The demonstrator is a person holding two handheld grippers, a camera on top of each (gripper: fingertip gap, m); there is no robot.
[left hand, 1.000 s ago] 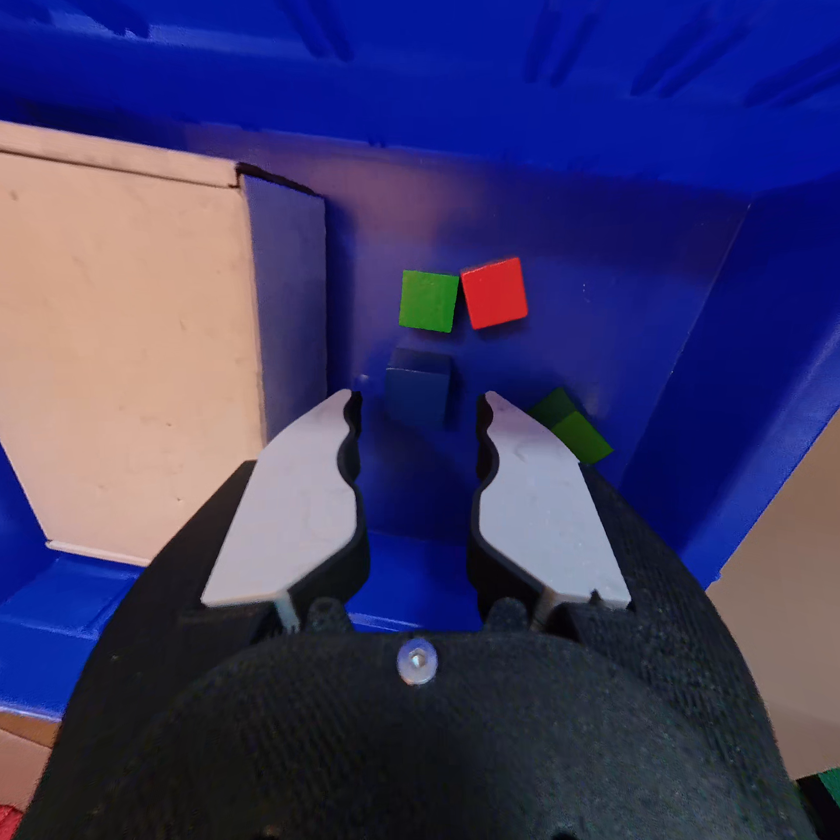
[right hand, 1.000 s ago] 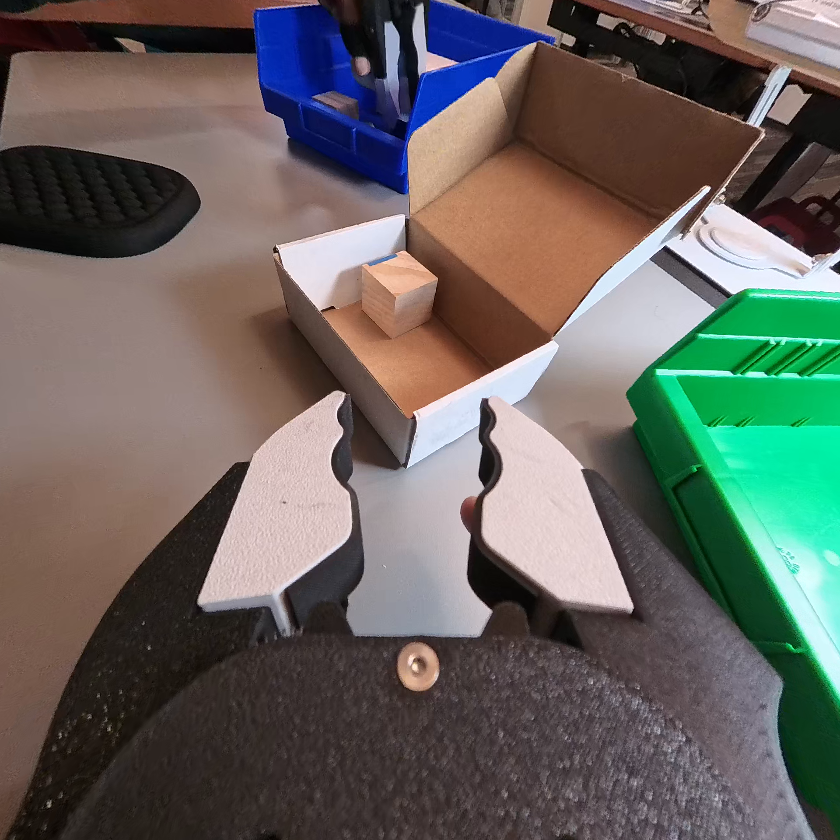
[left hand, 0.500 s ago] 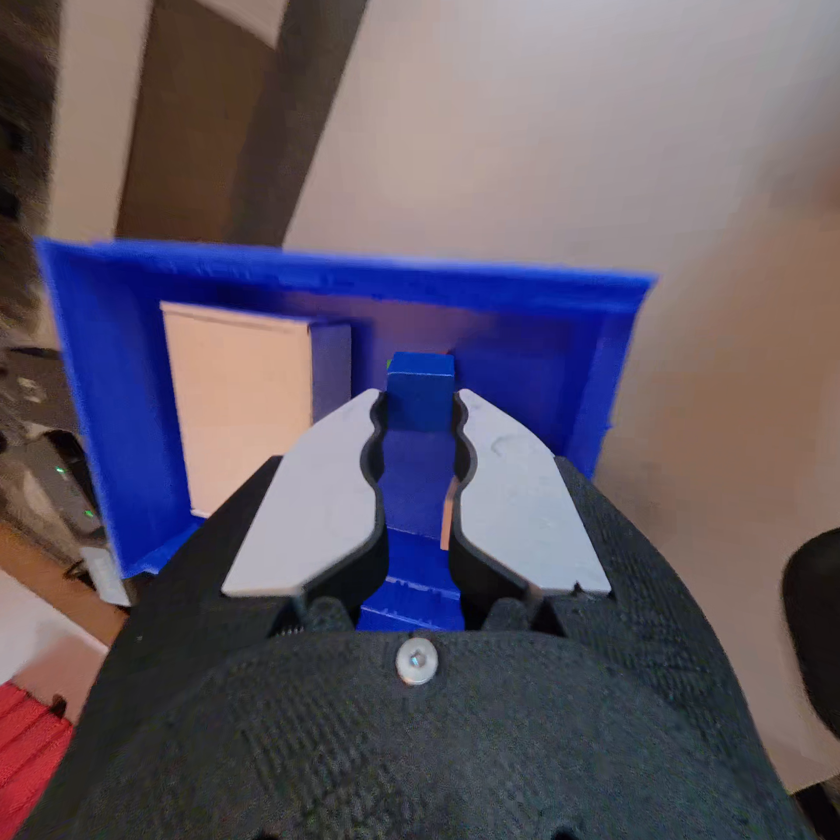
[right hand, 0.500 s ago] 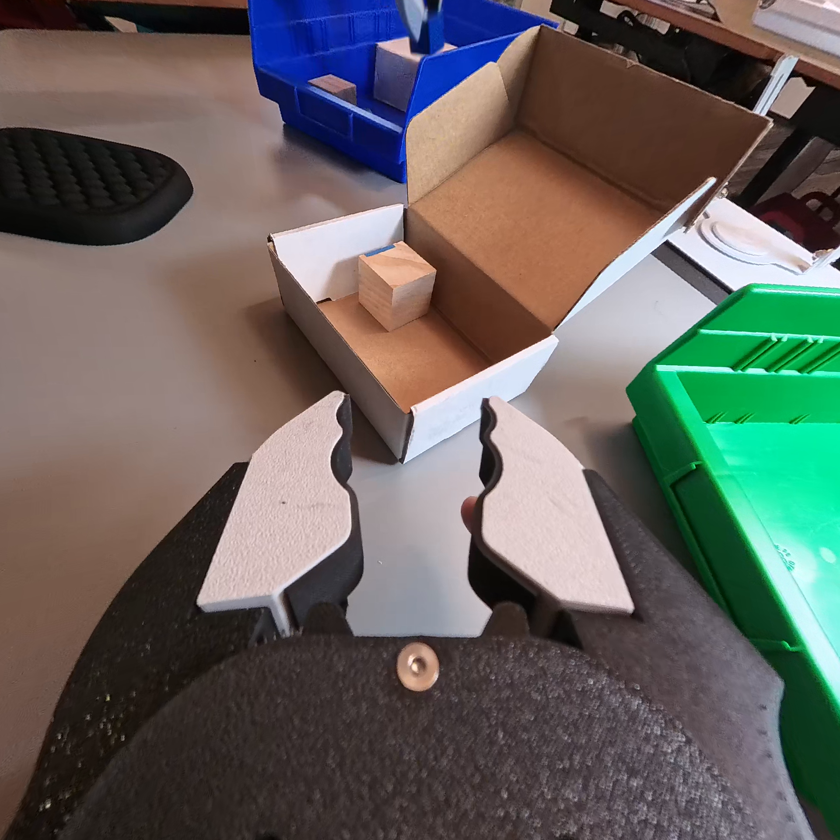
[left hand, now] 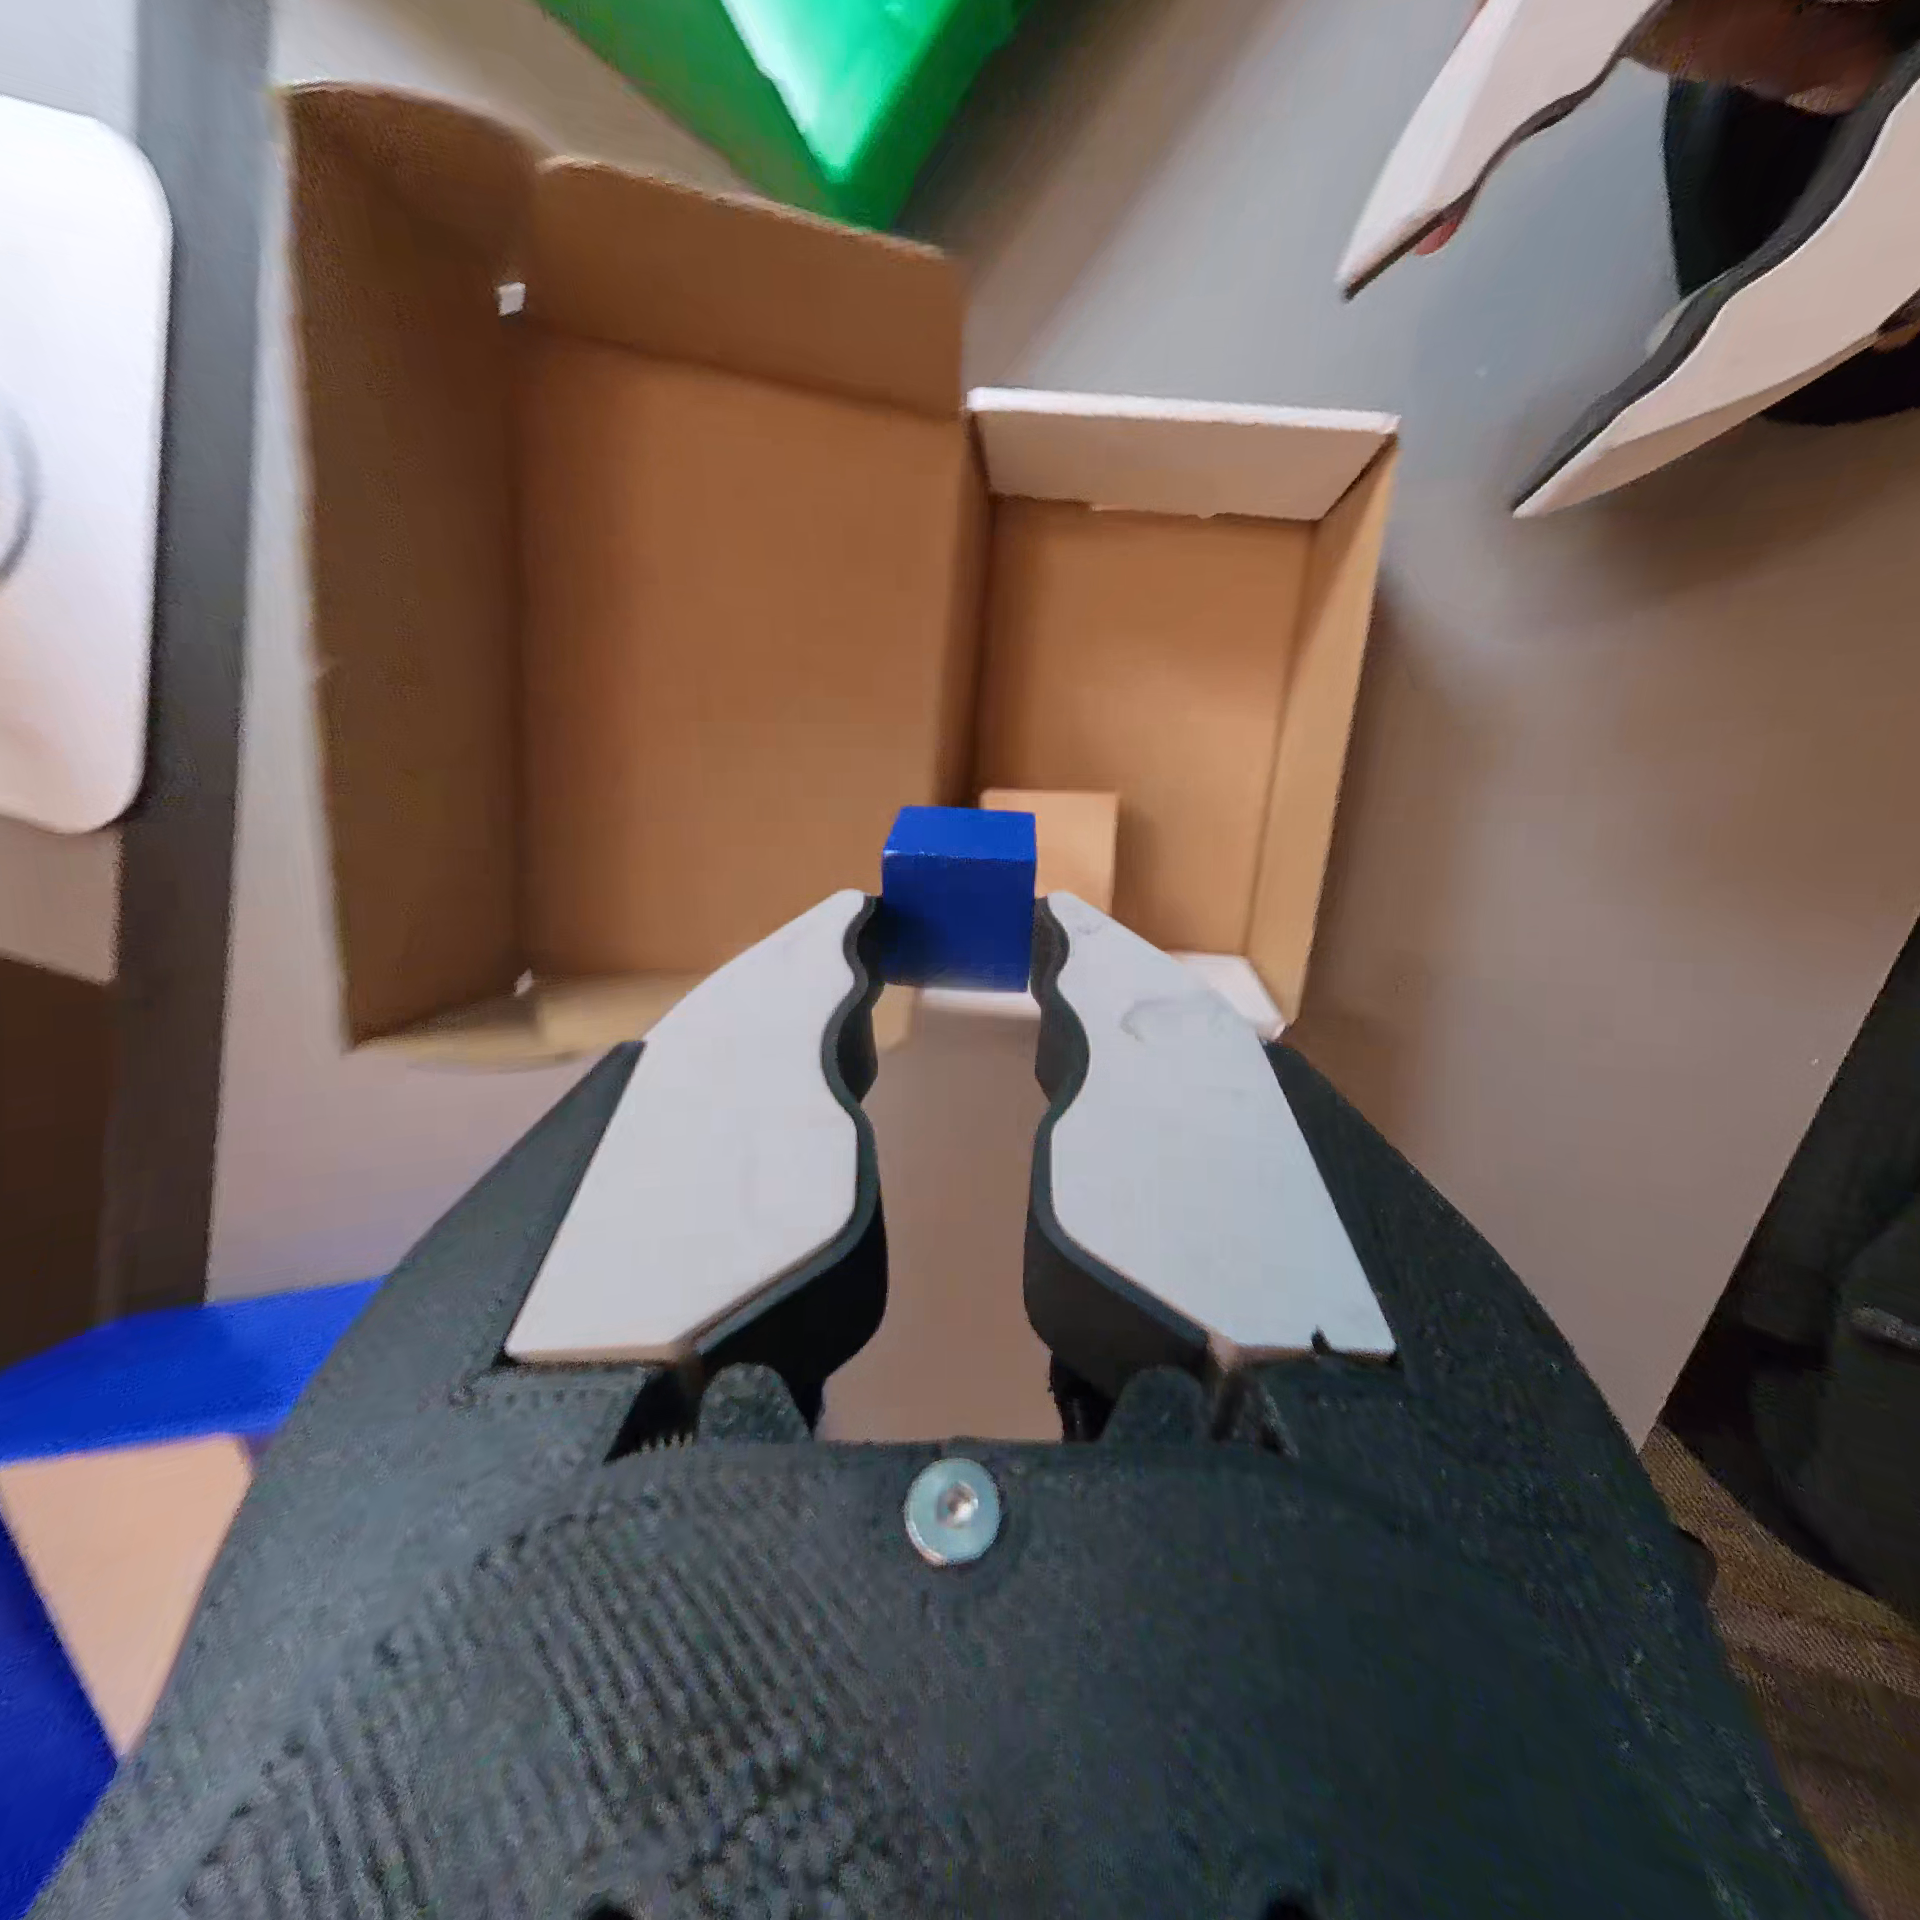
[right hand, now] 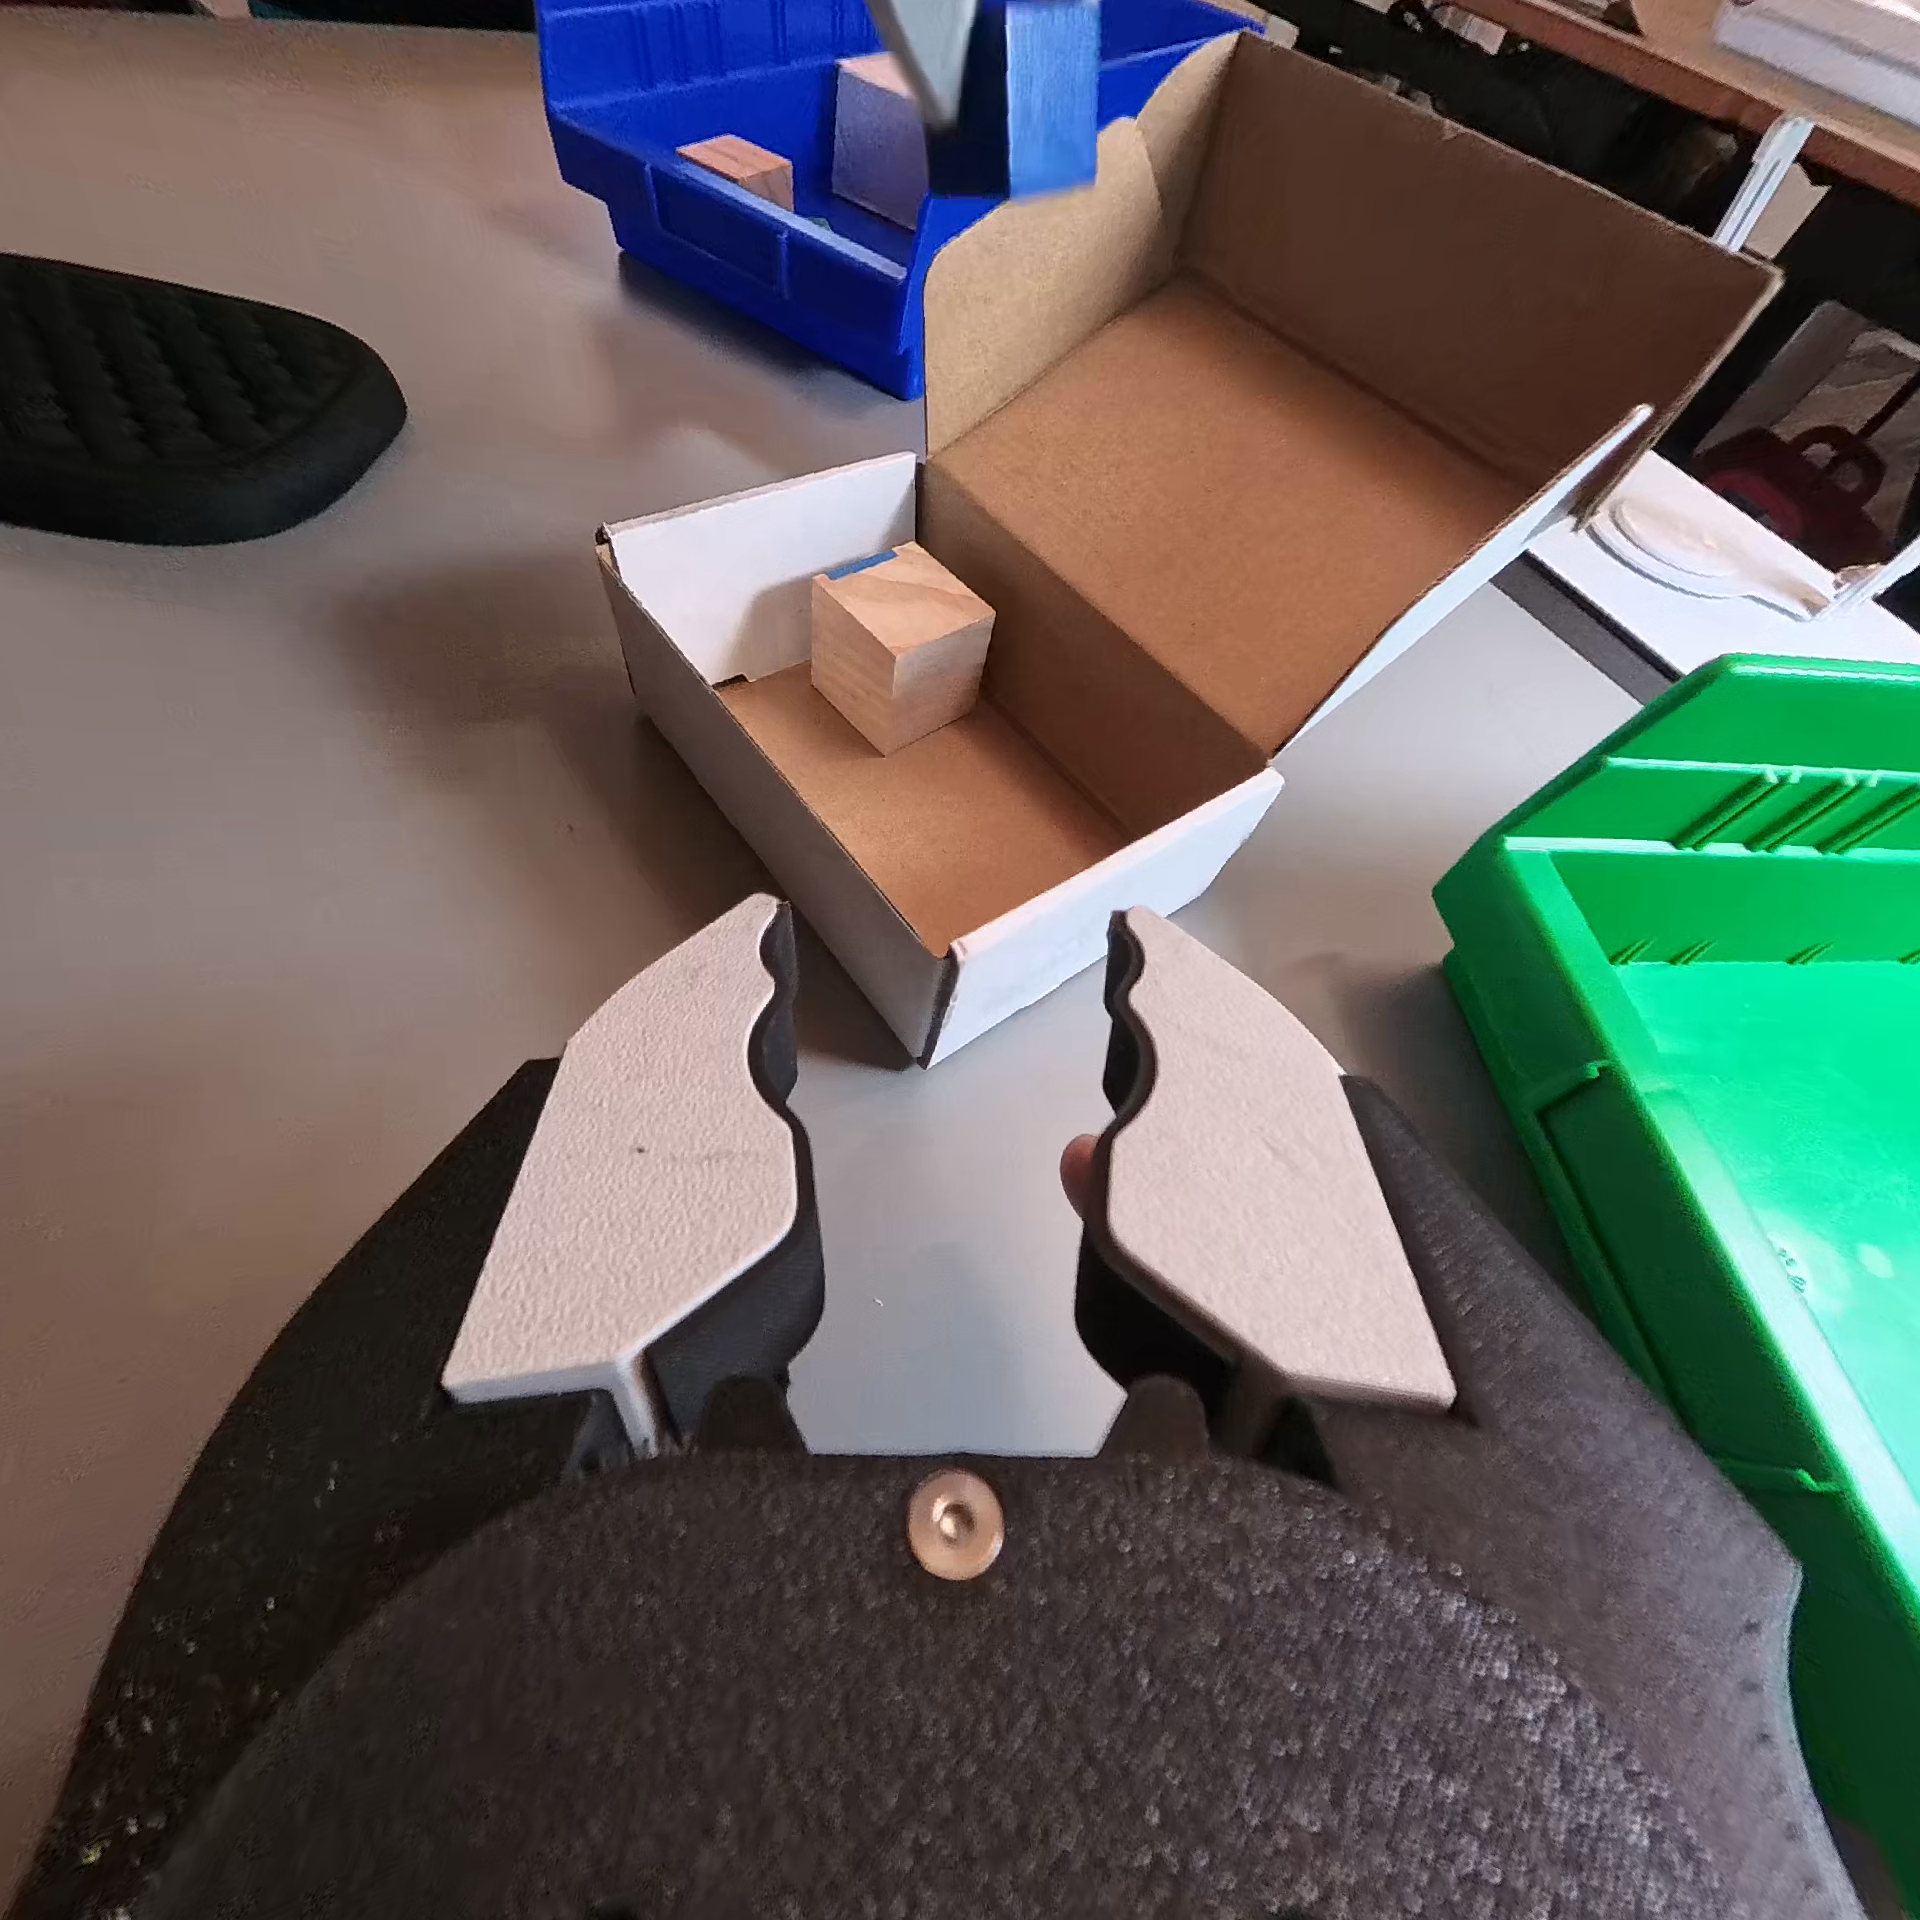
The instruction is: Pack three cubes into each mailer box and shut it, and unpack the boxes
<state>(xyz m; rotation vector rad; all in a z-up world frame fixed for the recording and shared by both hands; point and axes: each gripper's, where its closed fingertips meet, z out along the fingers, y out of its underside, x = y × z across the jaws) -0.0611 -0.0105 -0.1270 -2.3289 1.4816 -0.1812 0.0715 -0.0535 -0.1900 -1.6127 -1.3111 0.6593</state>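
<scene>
Left wrist view has the left tongs (left hand: pixel 956 940) clamped on a blue cube (left hand: pixel 958 899), poised above the open mailer box (right hand: pixel 790 821), whose floor already holds a wooden cube (right hand: pixel 899 644). Right tongs (right hand: pixel 951 977) wait apart, empty, over the bench (right hand: pixel 312 779).

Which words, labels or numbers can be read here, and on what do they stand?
None can be read. The mailer box, blue cube, wooden cube and blue bin show no writing; tiny marks on the green bin are too small to read.
</scene>
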